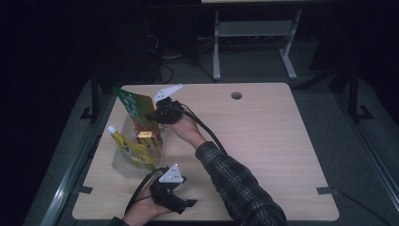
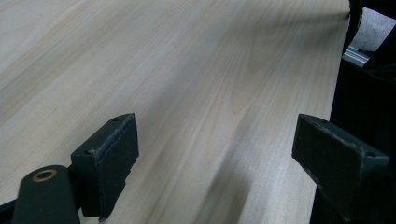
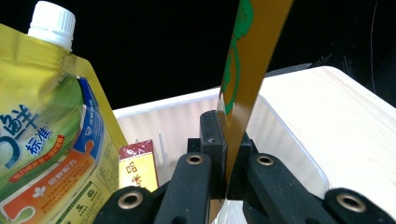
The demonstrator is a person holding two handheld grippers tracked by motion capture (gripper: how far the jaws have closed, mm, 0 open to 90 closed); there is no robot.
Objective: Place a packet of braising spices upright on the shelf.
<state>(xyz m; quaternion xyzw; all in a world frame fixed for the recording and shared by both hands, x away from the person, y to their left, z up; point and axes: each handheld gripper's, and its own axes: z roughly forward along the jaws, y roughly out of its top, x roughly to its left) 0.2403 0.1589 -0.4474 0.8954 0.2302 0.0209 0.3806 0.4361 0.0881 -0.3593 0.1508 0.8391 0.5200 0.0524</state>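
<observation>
1. At the near edge of the table, the left gripper rests in the person's left hand, apart from everything else. In the left gripper view its two black pads stand wide apart over bare wood, with nothing between them.
2. A little farther, a clear plastic bin sits near the table's left side. A yellow spouted pouch with a white cap leans inside it, and a small red-and-yellow carton stands just beside the pouch.
3. Over the bin's far end, the right gripper is clamped on a flat green-and-brown packet. In the right gripper view the jaws pinch the packet edge-on; it rises above the bin's rim, tilted.
</observation>
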